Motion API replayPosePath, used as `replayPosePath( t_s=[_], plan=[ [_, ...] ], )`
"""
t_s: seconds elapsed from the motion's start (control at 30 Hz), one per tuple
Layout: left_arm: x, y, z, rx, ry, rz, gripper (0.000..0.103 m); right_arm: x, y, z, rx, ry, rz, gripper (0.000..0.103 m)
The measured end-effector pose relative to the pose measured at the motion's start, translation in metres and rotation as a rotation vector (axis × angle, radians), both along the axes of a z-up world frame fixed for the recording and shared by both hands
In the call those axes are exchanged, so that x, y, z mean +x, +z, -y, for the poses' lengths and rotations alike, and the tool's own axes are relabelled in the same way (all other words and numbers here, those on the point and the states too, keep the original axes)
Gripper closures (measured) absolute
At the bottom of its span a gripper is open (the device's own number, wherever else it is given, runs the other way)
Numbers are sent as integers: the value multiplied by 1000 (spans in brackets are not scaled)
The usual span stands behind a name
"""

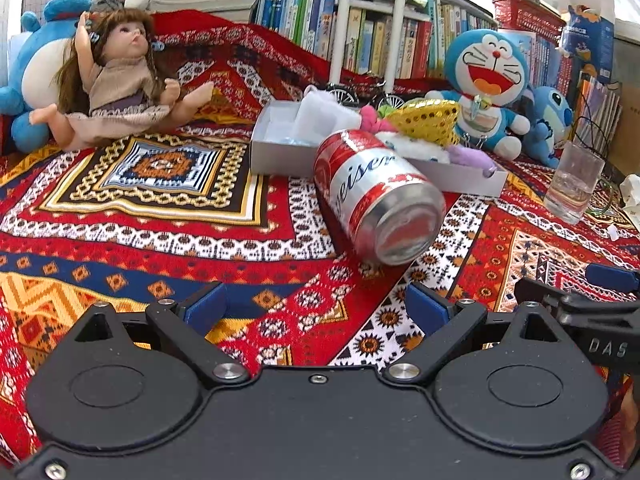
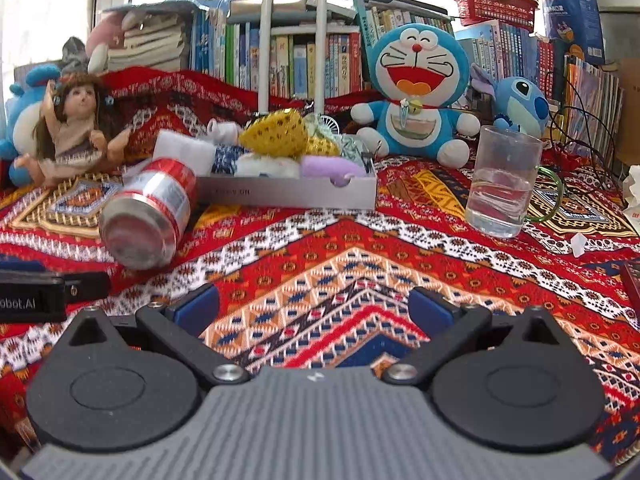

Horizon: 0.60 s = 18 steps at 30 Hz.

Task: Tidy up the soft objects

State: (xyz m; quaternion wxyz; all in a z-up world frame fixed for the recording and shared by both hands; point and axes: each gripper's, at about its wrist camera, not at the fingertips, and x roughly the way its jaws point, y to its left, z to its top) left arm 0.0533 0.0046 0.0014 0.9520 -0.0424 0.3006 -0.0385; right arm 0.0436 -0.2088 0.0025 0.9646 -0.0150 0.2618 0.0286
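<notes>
Ahead of both tongs the patterned cloth (image 2: pixel 328 240) covers the whole surface, and nearly everything on it sits beyond their reach. Far ahead and to the left of the left gripper (image 1: pixel 316 308), the doll (image 1: pixel 120 92) leans back against a big blue plush (image 1: pixel 28 64). Far ahead of the right gripper (image 2: pixel 312 308) and a little to its right, the laughing blue cat plush (image 2: pixel 416 92) sits upright, with a smaller blue plush (image 2: pixel 520 100) just beside it. These larger soft toys look unsorted, though where they belong I cannot tell.

Straight ahead of the right gripper lies the shallow grey box (image 2: pixel 288 192), already heaped with small soft things: a gold sequinned piece (image 2: pixel 276 136), a lilac pad (image 2: pixel 328 168), white fluff. So part of the gathering looks done.

The toppled can (image 1: pixel 376 200) lies on its side nearest the left gripper, just ahead and slightly right, its far end touching the box. The glass (image 2: pixel 504 180) stands ahead and right of the right gripper.

Both tongs gape wide and carry nothing, low over the cloth, side by side.
</notes>
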Motion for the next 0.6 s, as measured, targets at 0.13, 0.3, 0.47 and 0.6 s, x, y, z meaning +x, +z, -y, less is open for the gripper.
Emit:
replayPosePath(
  t_s=[0.13, 0.3, 0.47, 0.6],
  plan=[
    [0, -2, 4, 30, 1, 1, 7, -1, -5, -5, -21, 9, -17, 0],
    [0, -4, 7, 43, 3, -3, 3, 0, -8, -9, -49, 1, -28, 0],
    [1, -5, 9, 62, 6, -5, 0, 2, -10, -8, -36, -8, -45, 0],
    [2, -6, 11, 78, 7, -6, 0, 3, -11, -7, -24, -12, -51, 0]
  ],
)
